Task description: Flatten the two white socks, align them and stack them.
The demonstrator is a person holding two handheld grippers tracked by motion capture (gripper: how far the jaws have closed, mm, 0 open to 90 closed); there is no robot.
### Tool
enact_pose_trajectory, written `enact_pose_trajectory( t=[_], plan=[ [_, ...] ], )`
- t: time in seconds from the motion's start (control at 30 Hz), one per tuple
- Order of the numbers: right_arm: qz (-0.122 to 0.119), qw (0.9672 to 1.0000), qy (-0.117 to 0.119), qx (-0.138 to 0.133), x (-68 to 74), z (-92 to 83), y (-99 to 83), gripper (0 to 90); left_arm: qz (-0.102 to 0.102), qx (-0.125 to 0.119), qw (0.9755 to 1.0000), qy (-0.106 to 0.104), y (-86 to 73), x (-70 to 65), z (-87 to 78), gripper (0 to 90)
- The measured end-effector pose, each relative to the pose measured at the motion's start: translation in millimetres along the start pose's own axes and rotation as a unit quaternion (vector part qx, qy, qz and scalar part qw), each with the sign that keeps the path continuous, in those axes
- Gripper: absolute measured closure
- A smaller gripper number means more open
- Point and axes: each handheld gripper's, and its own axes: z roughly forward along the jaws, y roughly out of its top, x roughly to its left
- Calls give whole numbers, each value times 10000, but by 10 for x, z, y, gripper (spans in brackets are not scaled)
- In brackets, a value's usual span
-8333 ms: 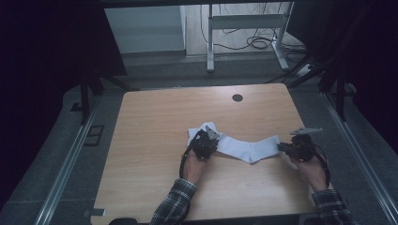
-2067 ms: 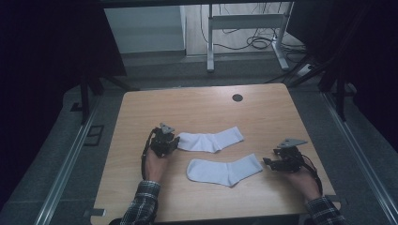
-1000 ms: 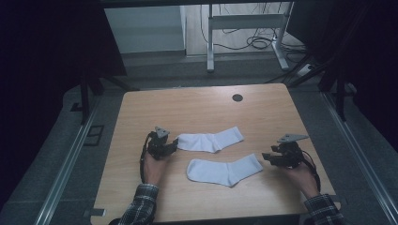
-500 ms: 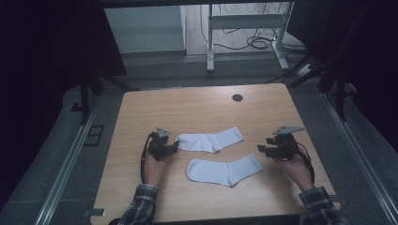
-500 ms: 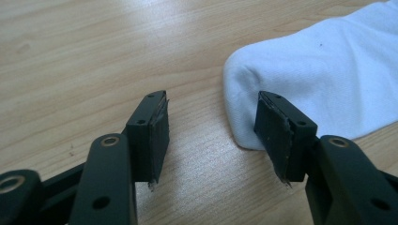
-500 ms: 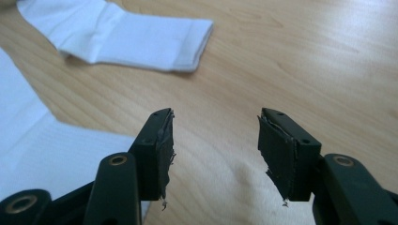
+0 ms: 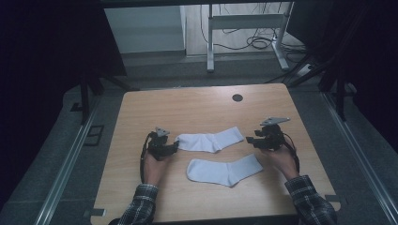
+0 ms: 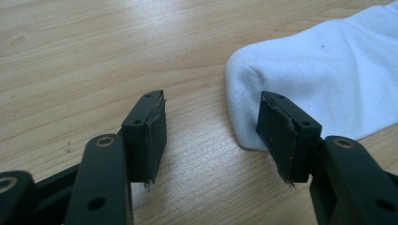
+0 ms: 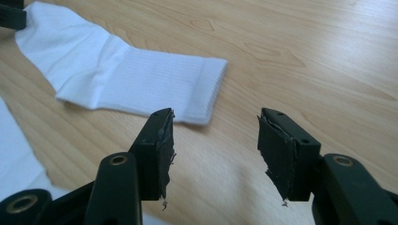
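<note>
The left gripper (image 7: 174, 146) sits low at the toe end of the upper white sock (image 7: 211, 140), its jaws spread wide and holding nothing, one jaw just beside the rounded toe. That sock lies flat across the middle of the table (image 7: 197, 105); a second white sock (image 7: 224, 170) lies flat nearer the person, the two apart. Since half a second ago the right gripper (image 7: 250, 139) has shifted left toward the upper sock's ribbed cuff. Its jaws are also spread and empty, short of the cuff.
</note>
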Motion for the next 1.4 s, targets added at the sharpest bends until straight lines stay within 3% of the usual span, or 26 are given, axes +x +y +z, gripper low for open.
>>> enact_pose_trajectory(
  t=[0.13,0.37,0.7,0.77,0.8,0.83,1.03,1.17,1.27,1.3,1.4],
  plan=[
    [-33,10000,-40,40,43,144,74,470,-6,-1,10000,6,0,-2,1,423],
    [36,9998,-124,141,35,417,120,501,-154,17,9998,132,5,3,14,342],
    [14,9994,-190,306,30,566,58,562,-146,11,9998,138,6,3,14,332],
    [51,9995,-14,323,40,575,50,666,-82,7,9999,96,5,0,10,391],
    [51,9995,-14,323,40,575,50,666,-60,-14,10000,69,4,-10,8,391],
    [16,9994,25,354,60,575,53,719,-3,-32,10000,-1,6,-31,6,464],
    [52,9991,135,406,92,568,53,811,79,-79,9996,-244,11,-89,12,709],
    [5,9990,93,445,117,562,60,823,69,-68,9993,-353,17,-114,18,852],
    [-63,9989,41,459,137,557,67,826,-17,-66,9992,-389,20,-106,20,867],
    [-104,9989,22,460,139,551,70,827,-136,-68,9988,-457,19,-84,22,869],
    [-113,9989,2,458,143,538,73,828,-163,-69,9989,-440,24,-87,22,874]
  ],
)
